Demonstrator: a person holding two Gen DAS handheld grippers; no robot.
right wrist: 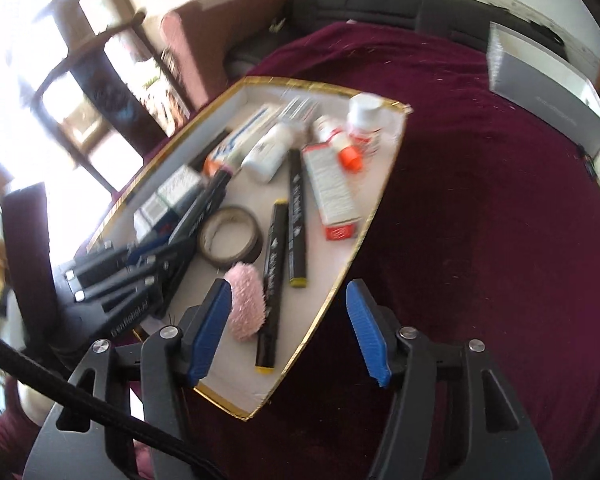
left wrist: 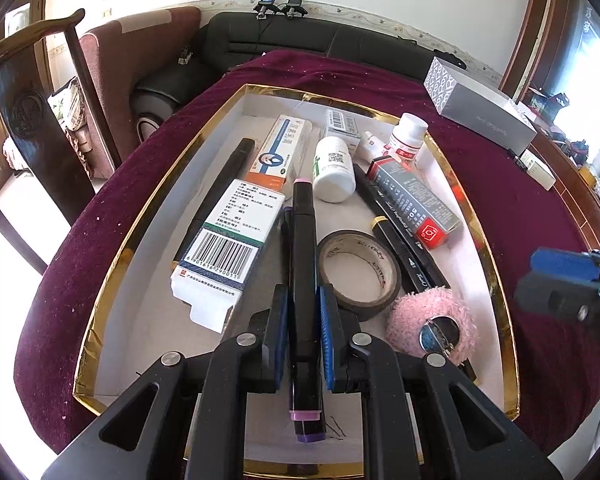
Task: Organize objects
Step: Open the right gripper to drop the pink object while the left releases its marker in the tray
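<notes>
Maroon cloth (left wrist: 500,184) bears a tray (left wrist: 140,216) beneath the left gripper (left wrist: 303,312), clamped on a marker (left wrist: 304,240) that could snag the tape (left wrist: 358,272) just right if swung, while the right gripper (right wrist: 290,328) is held apart.

The left wrist view looks close down along its fingers into the gold-rimmed tray (left wrist: 140,216). The right wrist view faces the same tray (right wrist: 374,208) from its right edge, slightly farther back.

- On the white medicine box (left wrist: 220,248) lying in the tray you can read the barcode digits 6901616290011; its Chinese print is too small to make out.
- The grey-and-red carton (left wrist: 414,200) shows a large "50".
- You can see a QR code on the white bottle (left wrist: 334,170).
- The black marker (left wrist: 412,240) carries cursive script, unreadable.
</notes>
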